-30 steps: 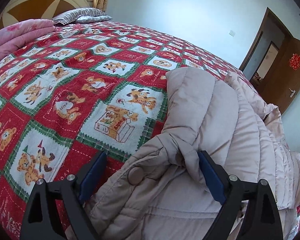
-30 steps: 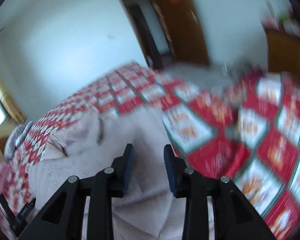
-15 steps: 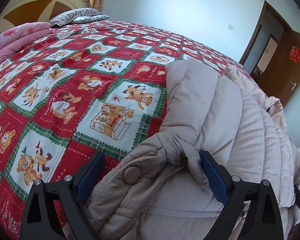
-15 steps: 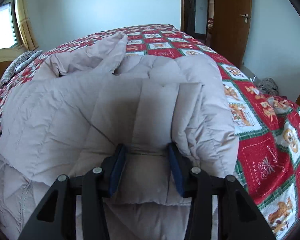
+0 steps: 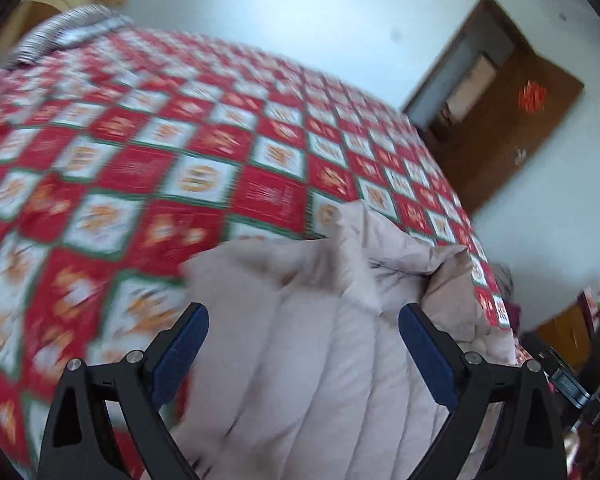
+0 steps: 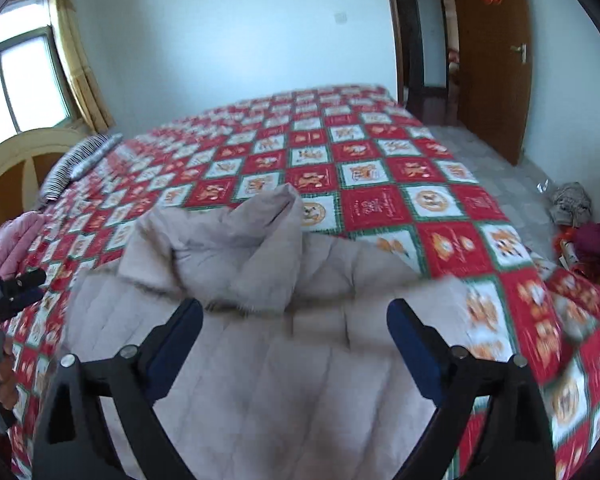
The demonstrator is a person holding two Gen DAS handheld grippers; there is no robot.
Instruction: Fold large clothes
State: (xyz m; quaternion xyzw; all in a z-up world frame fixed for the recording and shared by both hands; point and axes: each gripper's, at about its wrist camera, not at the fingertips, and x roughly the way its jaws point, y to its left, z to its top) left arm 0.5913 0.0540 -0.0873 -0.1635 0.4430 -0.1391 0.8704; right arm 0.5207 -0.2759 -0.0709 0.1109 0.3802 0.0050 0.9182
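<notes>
Beige quilted coat point(image 6: 260, 352), folded with its hood point(image 6: 236, 248) bunched on top, lies on the red checked bedspread point(image 6: 380, 168). Left tongs point(image 5: 303, 354) spread above it; right tongs point(image 6: 295, 340) just opened, gripping nothing.

Pale walls point(image 6: 228, 32) enclose a bed point(image 6: 380, 168) under a red checked cover; a curtained window point(image 6: 24, 76) glows left, a brown door point(image 6: 492, 60) stands open right.

No legible text anywhere.

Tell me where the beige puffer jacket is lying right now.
The beige puffer jacket lies on the red checked bedspread at the bed's near edge, below both open grippers, in both wrist views.
</notes>
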